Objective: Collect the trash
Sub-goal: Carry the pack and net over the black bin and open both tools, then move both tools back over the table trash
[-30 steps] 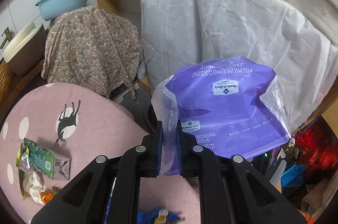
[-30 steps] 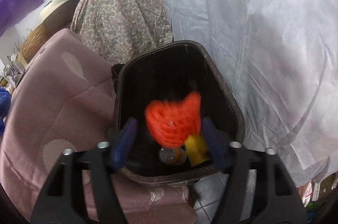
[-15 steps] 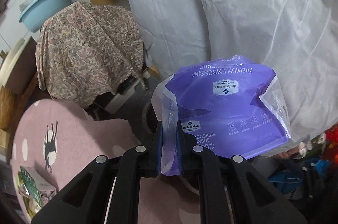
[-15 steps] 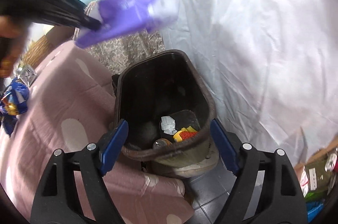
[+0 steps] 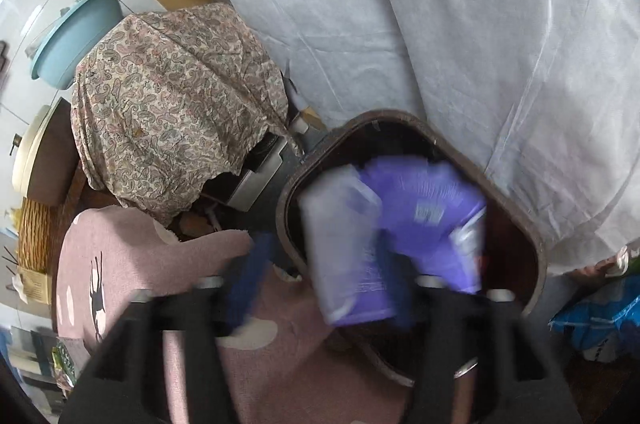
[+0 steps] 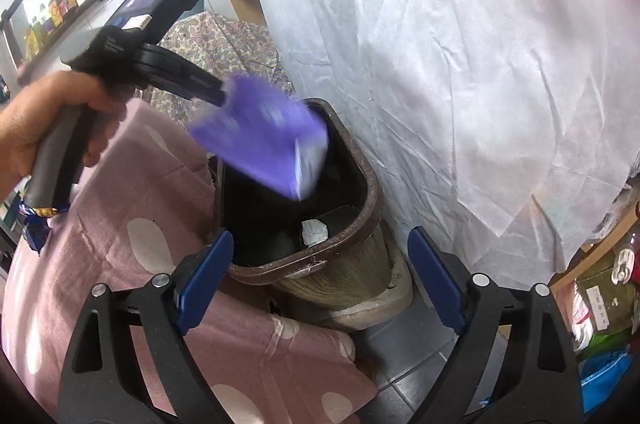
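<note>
1. purple tissue wrapper (image 5: 420, 224), motion-blurred, over the mouth of the brown trash bin (image 6: 372, 184), partly below its rim in the left wrist view; looks light, thin, crinkly and slippery, likely to flutter rather than drop straight
2. left claw (image 5: 320, 280) blurred, fingers spread wide with the wrapper between them; cannot tell whether any pad touches the film, probably let go
3. right claw (image 6: 320, 276) wide apart, holding nothing, low in front of the bin's near rim
4. best taken by pinching a folded edge or corner; flat faces likely to slide out of the pads
5. inside the bin, a crumpled white paper (image 6: 314, 232) on the bottom
6. bin tight against the pink spotted worktop (image 6: 120, 224); white sheet (image 6: 460, 64) draped just behind; paisley cloth (image 5: 172, 96) beside; blue basin (image 5: 72, 36) further back
7. more wrappers (image 5: 64, 364) at the worktop's far-left edge, likely still to collect
</note>
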### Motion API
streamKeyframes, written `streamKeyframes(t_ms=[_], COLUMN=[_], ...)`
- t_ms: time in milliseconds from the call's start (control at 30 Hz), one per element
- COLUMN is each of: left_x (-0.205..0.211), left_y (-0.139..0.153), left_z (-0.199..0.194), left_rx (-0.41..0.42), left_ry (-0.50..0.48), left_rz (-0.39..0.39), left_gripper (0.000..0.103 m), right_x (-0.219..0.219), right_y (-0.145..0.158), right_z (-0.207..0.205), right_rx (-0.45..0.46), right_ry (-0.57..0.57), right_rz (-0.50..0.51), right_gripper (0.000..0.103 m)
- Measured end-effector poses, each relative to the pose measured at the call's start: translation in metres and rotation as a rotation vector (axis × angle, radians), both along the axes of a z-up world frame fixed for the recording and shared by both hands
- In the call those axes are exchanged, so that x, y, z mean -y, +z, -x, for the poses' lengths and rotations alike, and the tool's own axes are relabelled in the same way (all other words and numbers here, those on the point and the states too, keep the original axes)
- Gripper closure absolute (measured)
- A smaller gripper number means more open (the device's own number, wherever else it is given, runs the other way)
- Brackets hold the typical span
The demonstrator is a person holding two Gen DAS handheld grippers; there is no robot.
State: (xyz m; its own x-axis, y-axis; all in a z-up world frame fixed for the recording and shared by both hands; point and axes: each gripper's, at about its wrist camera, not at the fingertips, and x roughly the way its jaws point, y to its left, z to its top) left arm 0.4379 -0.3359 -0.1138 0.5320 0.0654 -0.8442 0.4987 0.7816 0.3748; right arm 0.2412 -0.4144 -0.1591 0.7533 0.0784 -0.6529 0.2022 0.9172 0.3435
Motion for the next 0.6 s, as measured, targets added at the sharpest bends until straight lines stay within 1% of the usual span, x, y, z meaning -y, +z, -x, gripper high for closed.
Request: streamKeyframes(t_ms=[67, 167, 233, 333, 467, 567, 600], left_x=[-0.003, -0.009, -0.021, -0.051, -0.09, -0.122, -0.135], left_y=[0.008, 0.028, 0.045, 0.065, 0.078, 0.089, 0.093], left_z=[0.003, 0.017, 0.029, 0.048, 0.07, 0.092, 0.099], left_rx=[0.011, 0.03, 0.049, 0.08, 0.108, 0.153, 0.174], left_ry=[-0.006, -0.026, -0.044, -0.042, -0.029, -0.021, -0.013], left_rz=[0.05, 0.147, 0.234, 0.332, 0.405, 0.443, 0.453], left_gripper=[0.034, 0.03, 0.021, 0.016, 0.015, 0.014, 0.013], right_x=[-0.002, -0.006, -0.009, -0.019, -0.038, -0.059, -0.064], right_y=[0.002, 0.005, 0.009, 0.019, 0.033, 0.05, 0.054], right_z=[0.002, 0.004, 0.007, 0.011, 0.014, 0.018, 0.019], right_rx=[0.0, 0.001, 0.012, 0.031, 0.062, 0.1, 0.113], right_ry=[0.009, 0.031, 0.047, 0.081, 0.152, 0.202, 0.214], right_rz=[0.006, 0.007, -0.001, 0.003, 0.009, 0.035, 0.031], right_gripper=[0.015, 0.015, 0.015, 0.015, 0.015, 0.015, 0.015])
